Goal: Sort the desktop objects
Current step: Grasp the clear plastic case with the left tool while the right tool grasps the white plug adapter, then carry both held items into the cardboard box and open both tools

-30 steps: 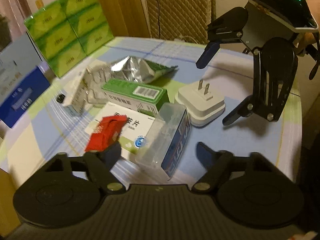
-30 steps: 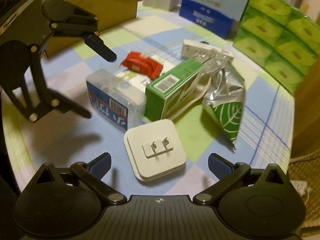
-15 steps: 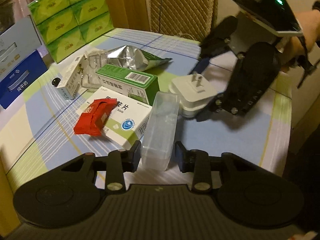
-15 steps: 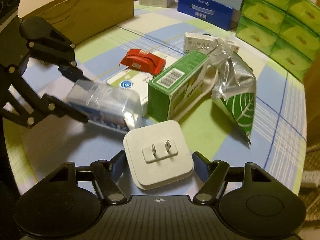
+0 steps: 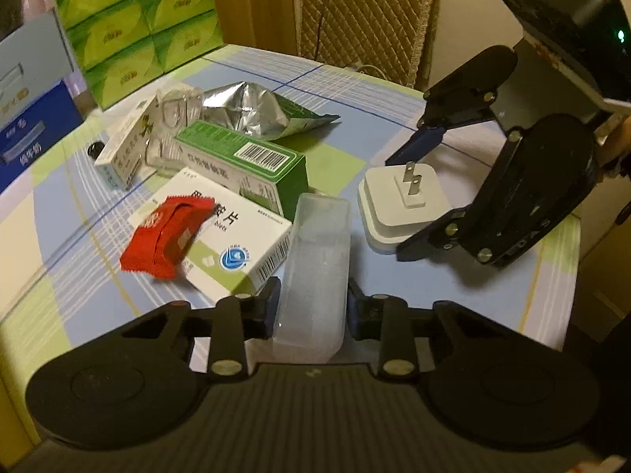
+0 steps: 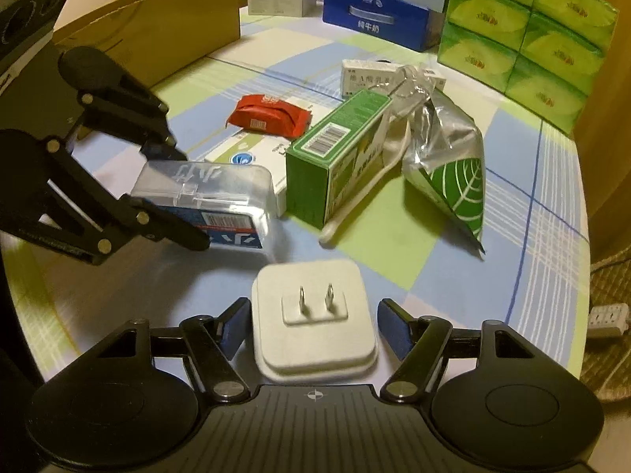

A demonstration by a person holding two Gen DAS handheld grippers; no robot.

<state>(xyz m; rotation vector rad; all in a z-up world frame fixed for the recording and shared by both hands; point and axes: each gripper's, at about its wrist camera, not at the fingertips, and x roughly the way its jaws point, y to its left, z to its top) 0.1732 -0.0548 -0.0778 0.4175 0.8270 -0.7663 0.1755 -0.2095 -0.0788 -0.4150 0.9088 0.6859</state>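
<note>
My left gripper (image 5: 311, 307) is shut on a clear plastic box (image 5: 319, 252) with a blue label, holding its near end; the right wrist view shows this box (image 6: 205, 193) between the left gripper's fingers (image 6: 189, 240). A white plug adapter (image 6: 315, 283) lies prongs up, and my right gripper (image 6: 314, 327) is shut on it with both pads against its sides. From the left wrist view the adapter (image 5: 402, 205) sits between the right gripper's fingers (image 5: 426, 142). A red packet (image 5: 165, 244) rests on a white medicine box (image 5: 240, 236), beside a green box (image 5: 244, 161) and a foil bag (image 5: 256, 110).
A small white box (image 5: 126, 149) lies behind crumpled clear plastic. Green tissue packs (image 6: 524, 27), a blue milk carton (image 6: 378, 15) and an open cardboard box (image 6: 157, 35) line the far edge of the checked tablecloth (image 6: 512, 236). A power strip (image 6: 607, 319) lies beyond the table's right edge.
Both grippers went from open to shut: the left closed on the clear box, turned narrow side up, and the right closed in on the plug adapter.
</note>
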